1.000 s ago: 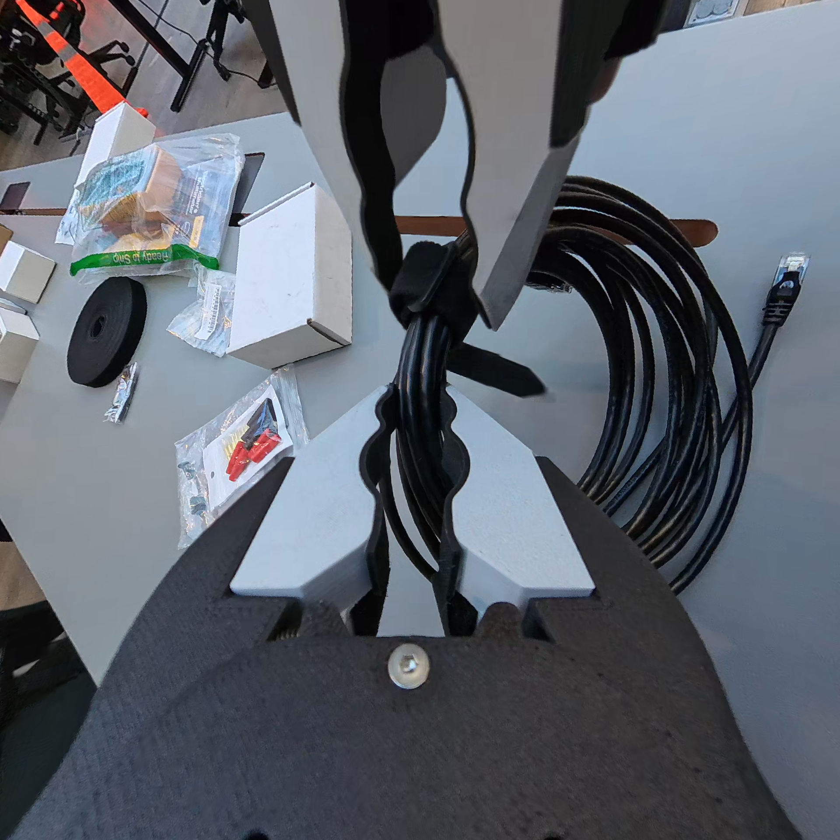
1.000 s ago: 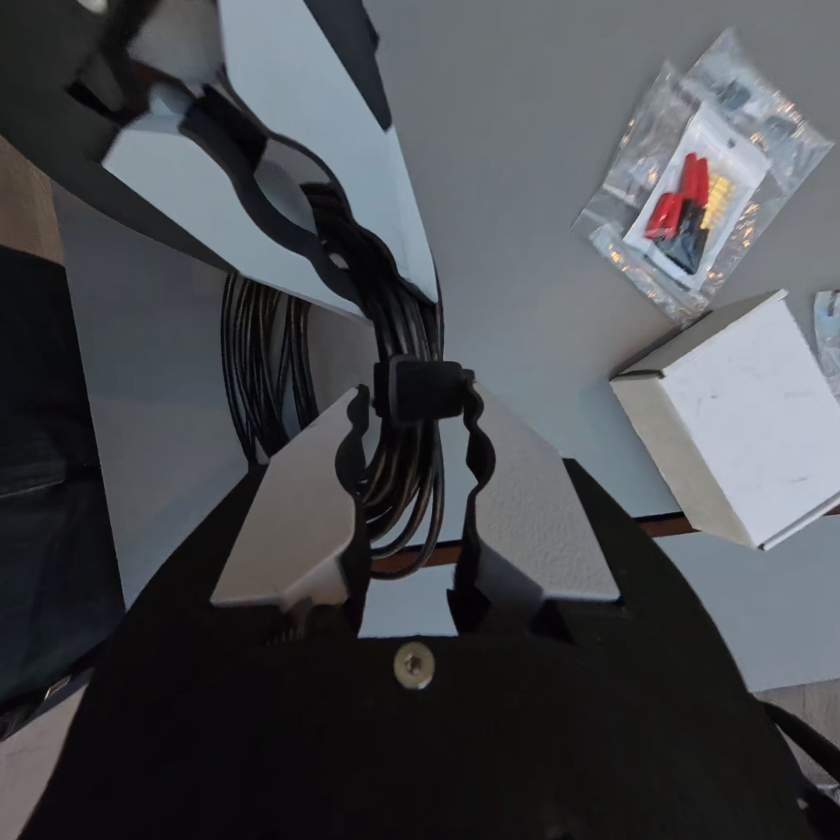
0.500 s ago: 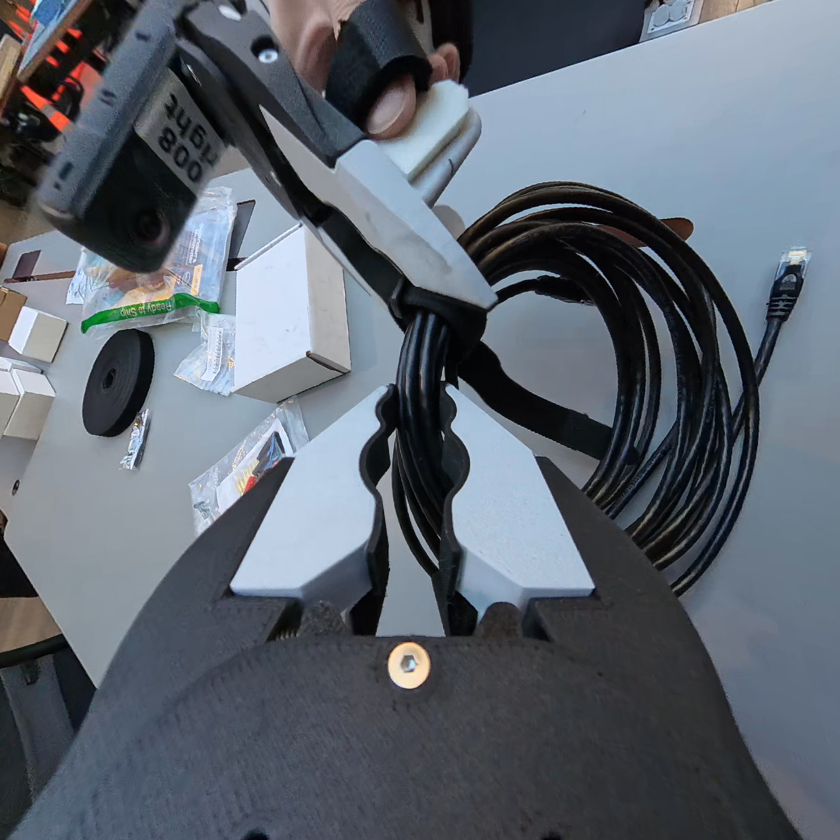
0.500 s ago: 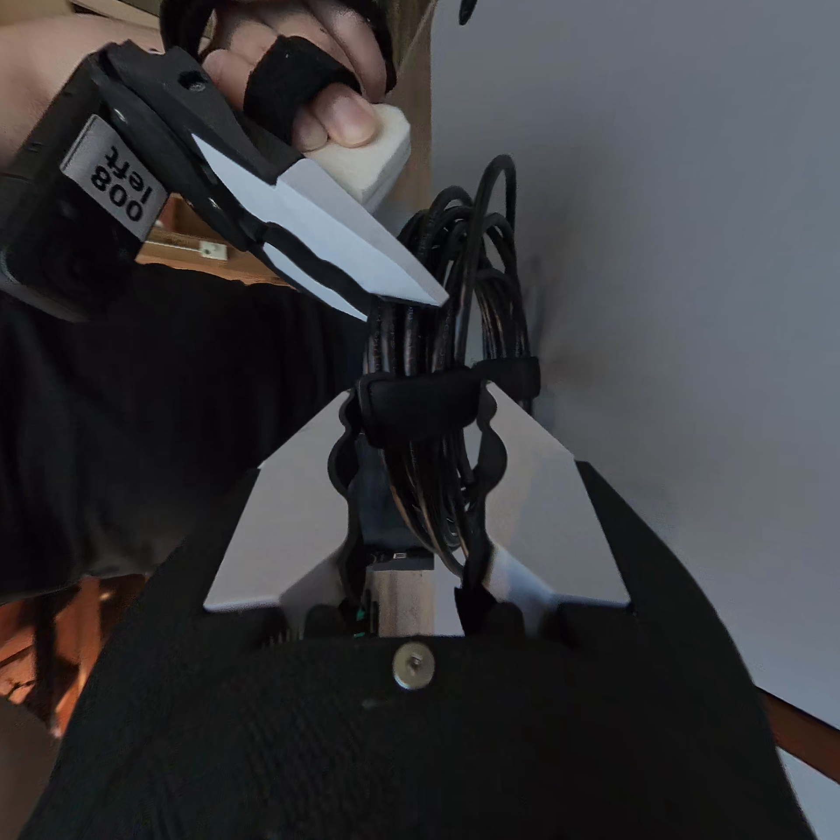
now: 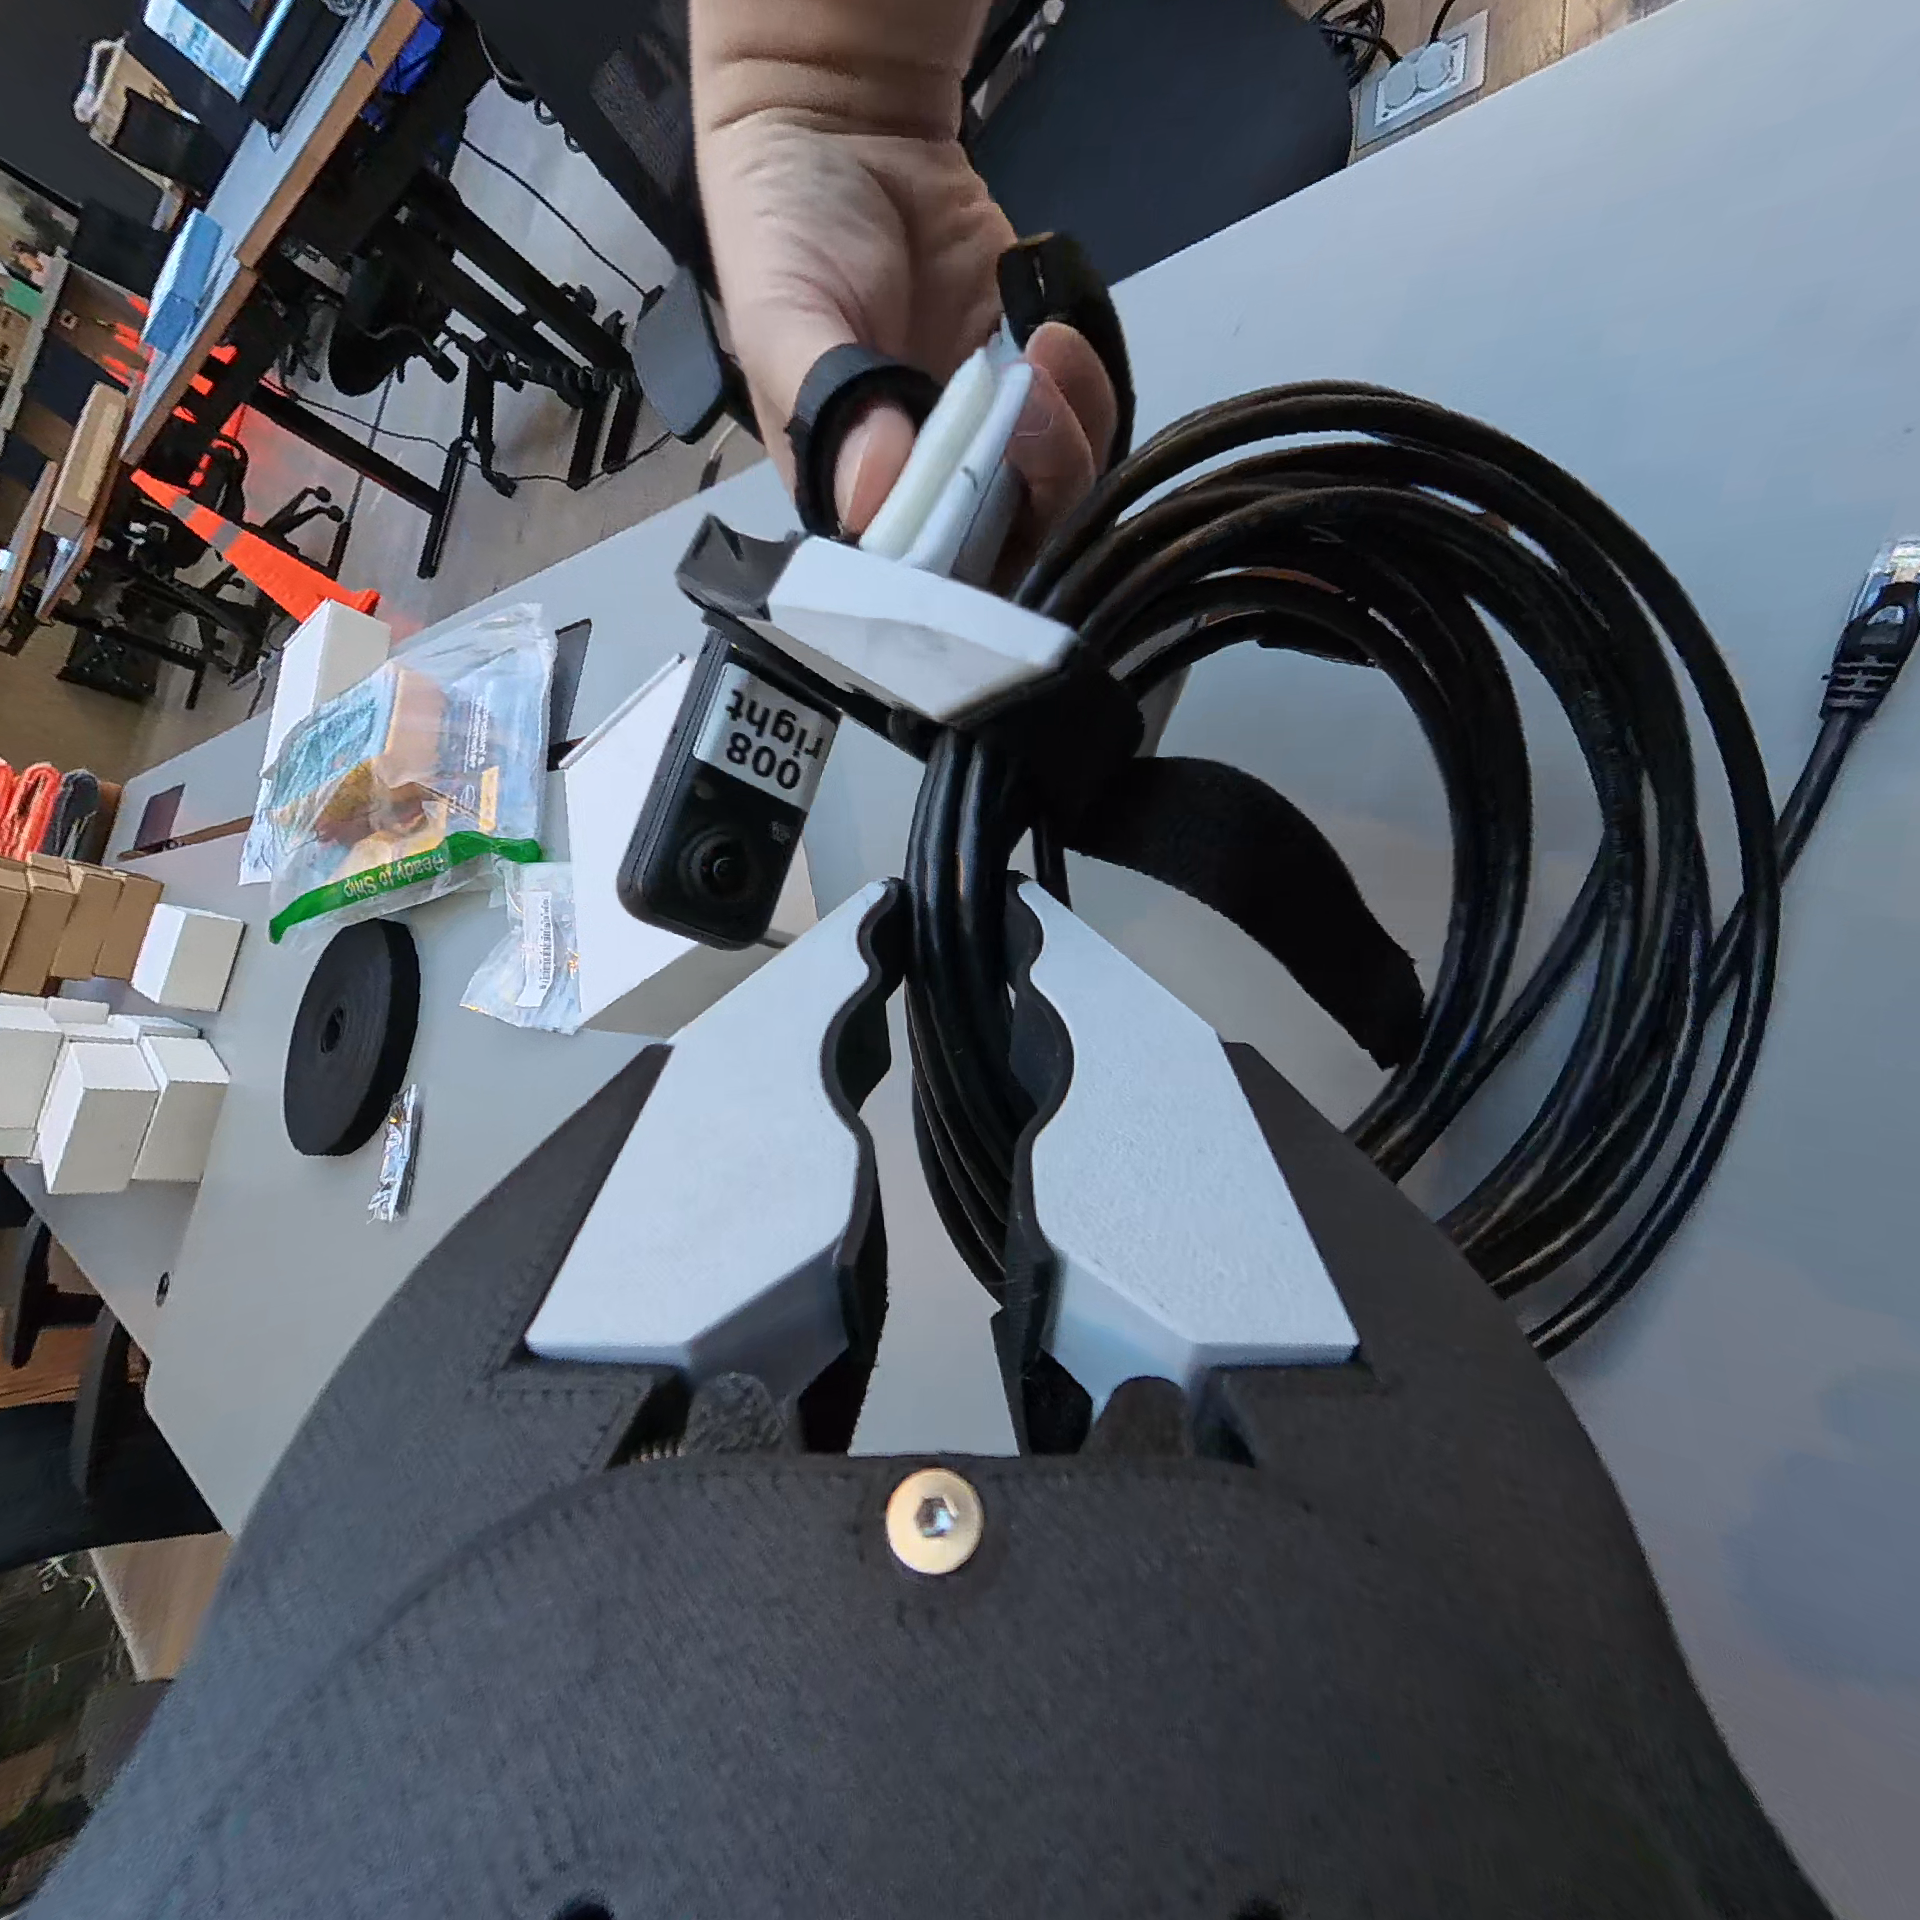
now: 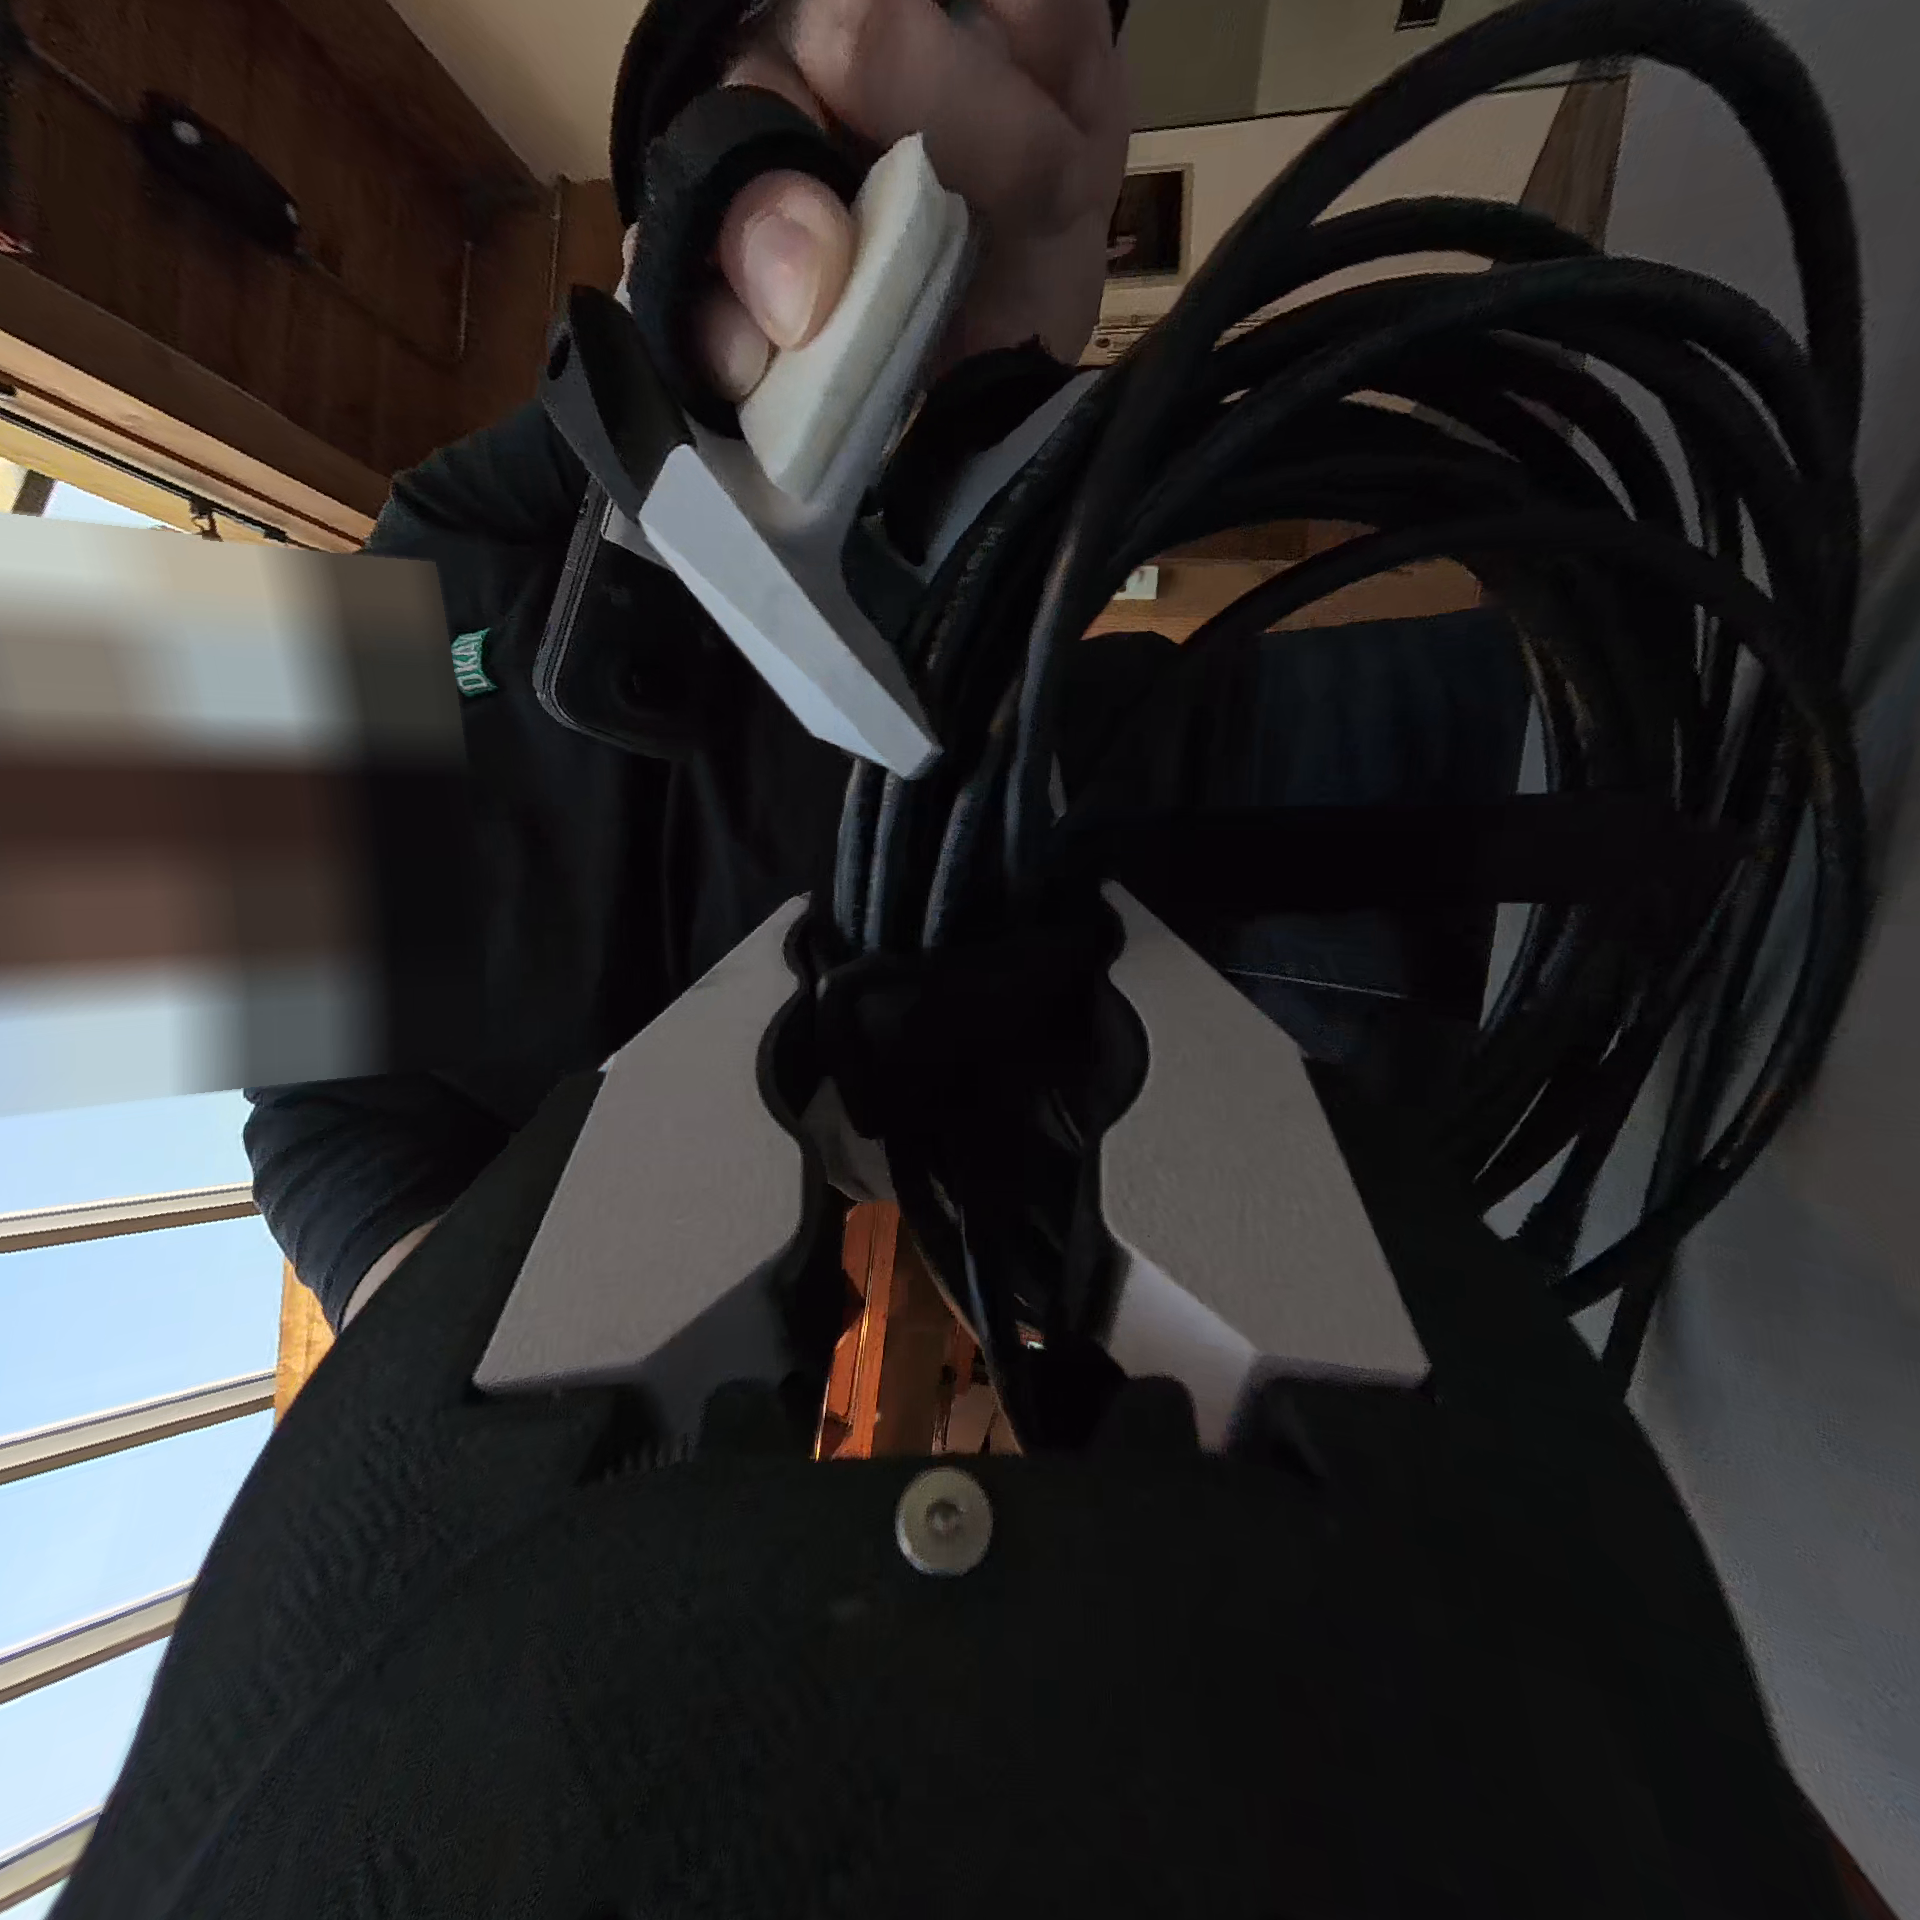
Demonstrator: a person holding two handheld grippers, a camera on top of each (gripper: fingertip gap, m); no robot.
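Cable coil [image 5: 1558, 831] is hanging just above the grey table [image 5: 1558, 312], left gripper [image 5: 951, 914] and right gripper [image 6: 956, 935] both clamping its bundled side; steady, even grip is keeping the black strap [image 5: 1247, 862] snug.

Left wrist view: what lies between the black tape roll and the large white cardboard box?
A small clear plastic bag with a white label lies on the grey table between the black tape roll and the large white cardboard box, seen in the left wrist view.

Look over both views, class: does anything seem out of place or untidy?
The strap round the cable coil is not closed: its loose tail sticks out across the coil. One plug end trails outside the coil on the table.
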